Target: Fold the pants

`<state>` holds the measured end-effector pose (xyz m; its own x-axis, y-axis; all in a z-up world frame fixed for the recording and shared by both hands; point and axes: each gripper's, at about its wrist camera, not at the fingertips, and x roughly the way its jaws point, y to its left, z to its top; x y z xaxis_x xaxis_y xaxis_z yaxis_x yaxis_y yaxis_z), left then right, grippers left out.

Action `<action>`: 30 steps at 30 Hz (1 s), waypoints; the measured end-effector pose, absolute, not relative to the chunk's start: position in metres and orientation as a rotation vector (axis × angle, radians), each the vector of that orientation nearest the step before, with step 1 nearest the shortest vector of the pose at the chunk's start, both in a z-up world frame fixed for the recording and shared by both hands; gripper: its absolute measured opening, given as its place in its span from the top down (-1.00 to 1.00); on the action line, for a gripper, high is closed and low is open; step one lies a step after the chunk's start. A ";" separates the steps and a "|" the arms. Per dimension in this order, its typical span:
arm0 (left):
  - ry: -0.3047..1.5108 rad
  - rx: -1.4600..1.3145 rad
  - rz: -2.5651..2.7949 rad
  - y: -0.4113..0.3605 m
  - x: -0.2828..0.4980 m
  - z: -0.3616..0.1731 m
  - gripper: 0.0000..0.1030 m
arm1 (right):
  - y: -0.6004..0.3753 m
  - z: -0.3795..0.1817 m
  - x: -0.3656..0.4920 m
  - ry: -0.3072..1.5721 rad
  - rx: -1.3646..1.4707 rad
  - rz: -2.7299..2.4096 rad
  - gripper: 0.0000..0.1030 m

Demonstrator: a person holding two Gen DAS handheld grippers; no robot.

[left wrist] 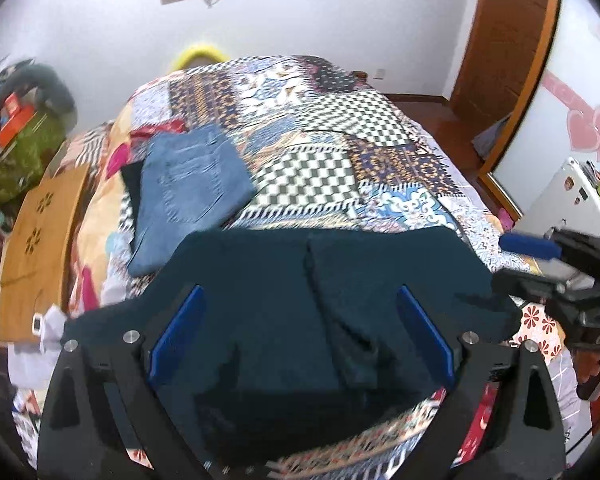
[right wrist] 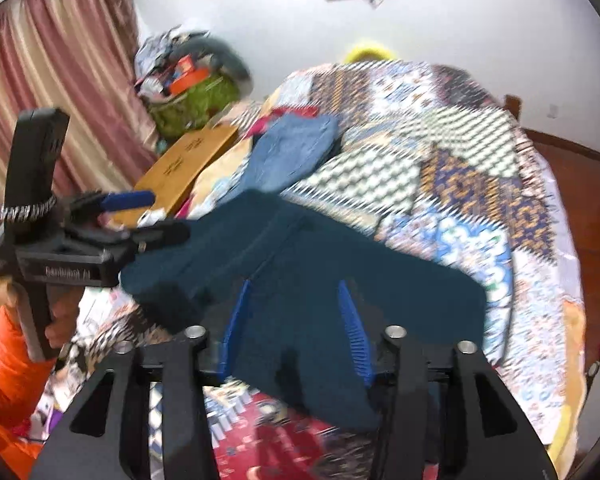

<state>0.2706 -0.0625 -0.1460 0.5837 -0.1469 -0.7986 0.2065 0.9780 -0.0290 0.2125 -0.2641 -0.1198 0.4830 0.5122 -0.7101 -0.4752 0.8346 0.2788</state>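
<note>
Partly blurred — dark teal pants (right wrist: 320, 276)

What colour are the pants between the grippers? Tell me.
Dark teal pants, clearest in the left wrist view.

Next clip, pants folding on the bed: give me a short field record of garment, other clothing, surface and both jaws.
garment: dark teal pants, spread on the bed, partly folded
other clothing: folded blue jeans, apart, farther up the bed
surface: patchwork bedspread
left gripper: jaws open above the pants, nothing pinched
right gripper: jaws open over the pants, pads not pressing
beside bed: wooden board
</note>
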 end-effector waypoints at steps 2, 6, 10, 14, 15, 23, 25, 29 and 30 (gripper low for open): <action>0.931 0.091 -0.221 -0.076 0.283 -0.148 -0.88 | -0.272 -0.121 0.222 0.874 0.044 0.564 0.02; 0.965 0.125 -0.251 -0.098 0.308 -0.160 -0.88 | -0.289 -0.133 0.245 0.901 0.066 0.500 0.02; 1.033 0.154 -0.275 -0.114 0.333 -0.185 -0.88 | -0.299 -0.164 0.267 0.987 0.095 0.458 0.02; 1.115 0.193 -0.273 -0.123 0.347 -0.216 -0.88 | -0.301 -0.197 0.276 1.079 0.101 0.446 0.02; 1.142 0.199 -0.272 -0.124 0.350 -0.226 -0.88 | -0.301 -0.204 0.276 1.100 0.098 0.447 0.02; 1.224 0.202 -0.279 -0.112 0.344 -0.259 -0.92 | -0.295 -0.221 0.249 1.115 -0.001 0.461 -0.16; 1.219 0.212 -0.274 -0.110 0.336 -0.257 -0.92 | -0.299 -0.220 0.241 1.117 0.007 0.463 -0.18; 1.213 0.220 -0.263 -0.104 0.321 -0.253 -0.92 | -0.306 -0.217 0.229 1.118 0.031 0.456 -0.18; 1.213 0.218 -0.264 -0.103 0.318 -0.252 -0.93 | -0.307 -0.218 0.228 1.119 0.038 0.454 -0.18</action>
<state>0.3182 -0.1031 -0.2521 0.3259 -0.0836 -0.9417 0.3148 0.9488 0.0247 0.2277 -0.3068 -0.2176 0.3556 0.3700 -0.8583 -0.3322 0.9084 0.2540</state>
